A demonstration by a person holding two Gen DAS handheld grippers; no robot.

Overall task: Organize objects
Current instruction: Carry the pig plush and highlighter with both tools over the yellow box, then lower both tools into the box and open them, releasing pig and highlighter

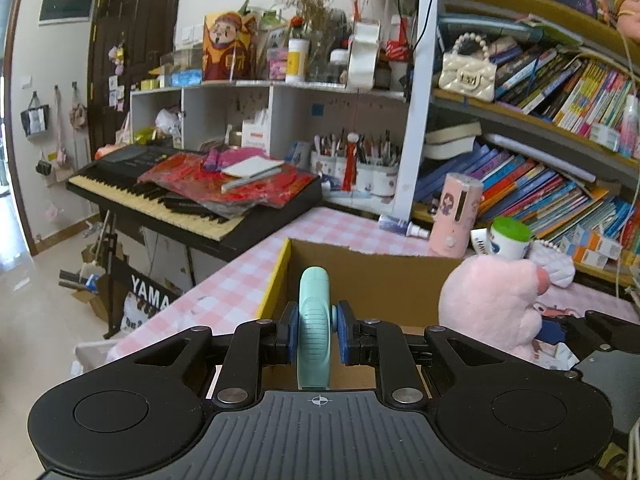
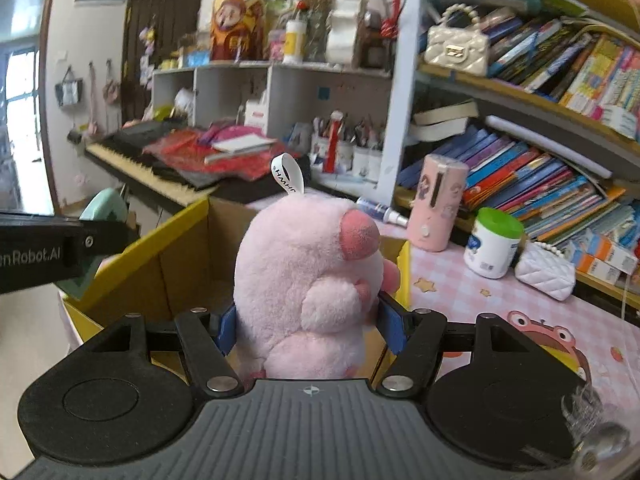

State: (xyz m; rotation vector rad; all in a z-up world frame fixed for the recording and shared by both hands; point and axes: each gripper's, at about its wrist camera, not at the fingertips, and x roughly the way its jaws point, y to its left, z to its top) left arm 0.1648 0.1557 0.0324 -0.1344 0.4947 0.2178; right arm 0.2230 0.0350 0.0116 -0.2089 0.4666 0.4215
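Observation:
My left gripper [image 1: 315, 336] is shut on a mint-green plastic object [image 1: 314, 320] and holds it over the open cardboard box [image 1: 384, 276] with yellow edges. My right gripper [image 2: 310, 326] is shut on a pink plush pig [image 2: 308, 284] with a white loop tag, held above the same box [image 2: 160, 256]. The plush also shows in the left wrist view [image 1: 488, 304], at the right of the box. The left gripper and its mint-green object [image 2: 106, 204] show at the left edge of the right wrist view.
The box stands on a pink checked tablecloth [image 1: 240, 280]. Behind it stand a pink cylinder [image 2: 440, 204], a white jar with green lid [image 2: 494, 242] and a white quilted purse [image 2: 546, 270]. A keyboard [image 1: 180, 196] and bookshelves [image 1: 540, 140] lie beyond.

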